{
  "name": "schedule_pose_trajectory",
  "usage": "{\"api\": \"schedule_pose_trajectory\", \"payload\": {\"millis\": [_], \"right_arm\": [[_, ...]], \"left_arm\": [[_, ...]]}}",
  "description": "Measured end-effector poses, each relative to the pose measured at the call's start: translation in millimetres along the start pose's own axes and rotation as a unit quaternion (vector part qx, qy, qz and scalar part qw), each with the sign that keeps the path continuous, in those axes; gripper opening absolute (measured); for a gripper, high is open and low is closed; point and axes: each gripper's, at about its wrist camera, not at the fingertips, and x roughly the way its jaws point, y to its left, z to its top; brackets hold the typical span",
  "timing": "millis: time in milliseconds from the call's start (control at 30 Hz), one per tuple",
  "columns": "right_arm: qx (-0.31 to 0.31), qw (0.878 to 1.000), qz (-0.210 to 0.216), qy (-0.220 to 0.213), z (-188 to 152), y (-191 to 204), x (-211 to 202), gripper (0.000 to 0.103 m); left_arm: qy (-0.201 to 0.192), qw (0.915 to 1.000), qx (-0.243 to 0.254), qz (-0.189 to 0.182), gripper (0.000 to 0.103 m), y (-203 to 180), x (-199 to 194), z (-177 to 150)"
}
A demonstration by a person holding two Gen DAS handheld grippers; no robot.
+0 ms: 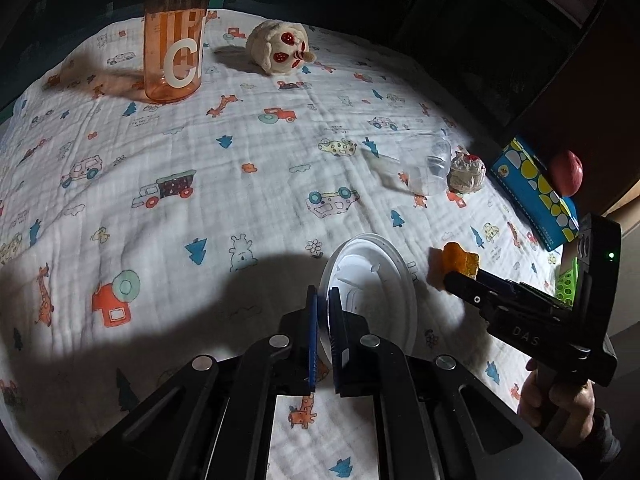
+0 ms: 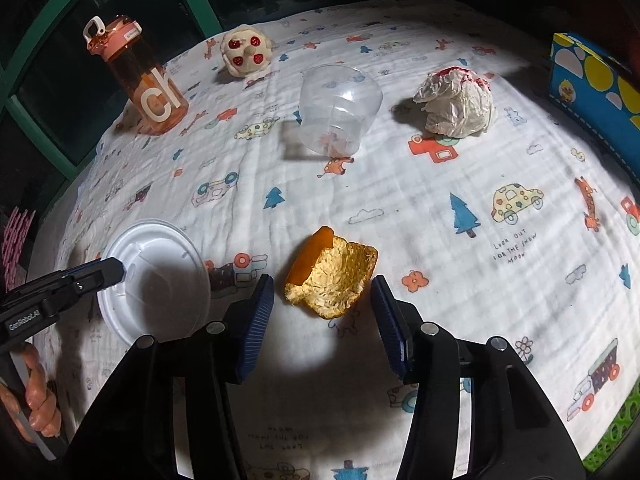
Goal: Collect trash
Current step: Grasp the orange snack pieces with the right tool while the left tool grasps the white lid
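A white plastic lid point(image 1: 370, 280) lies tilted on the printed cloth; my left gripper point(image 1: 324, 298) is shut on its near rim. The lid also shows in the right wrist view point(image 2: 160, 276), with the left gripper's fingers point(image 2: 108, 272) on it. My right gripper point(image 2: 322, 300) is open, its jaws on either side of an orange peel point(image 2: 332, 276), just short of it. The peel also shows in the left wrist view point(image 1: 456, 264), by the right gripper's fingers point(image 1: 460, 280). A clear plastic cup point(image 2: 340, 108) and a crumpled white wrapper point(image 2: 456, 104) lie farther back.
An orange water bottle point(image 2: 140, 76) and a cream plush toy point(image 2: 246, 50) stand at the far left. A blue patterned box point(image 2: 596, 84) is at the right edge, with a red ball point(image 1: 566, 172) by it. A green basket point(image 2: 616, 428) sits at the near right.
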Motion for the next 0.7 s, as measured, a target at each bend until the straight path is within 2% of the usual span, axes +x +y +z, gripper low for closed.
{"api": "schedule_pose_trajectory", "payload": {"millis": [300, 700], "right_arm": [[-0.017, 1.0, -0.01, -0.015, -3.3, 1.7, -3.2, 0.033], [-0.002, 0.999, -0.004, -0.053, -14.4, -23.6, -61.0, 0.03]], "left_arm": [[-0.005, 0.9999, 0.0, -0.009, 0.006, -4.0, -3.0, 1.1], [-0.011, 0.9987, 0.028, -0.041, 0.006, -39.9, -12.5, 8.7]]}}
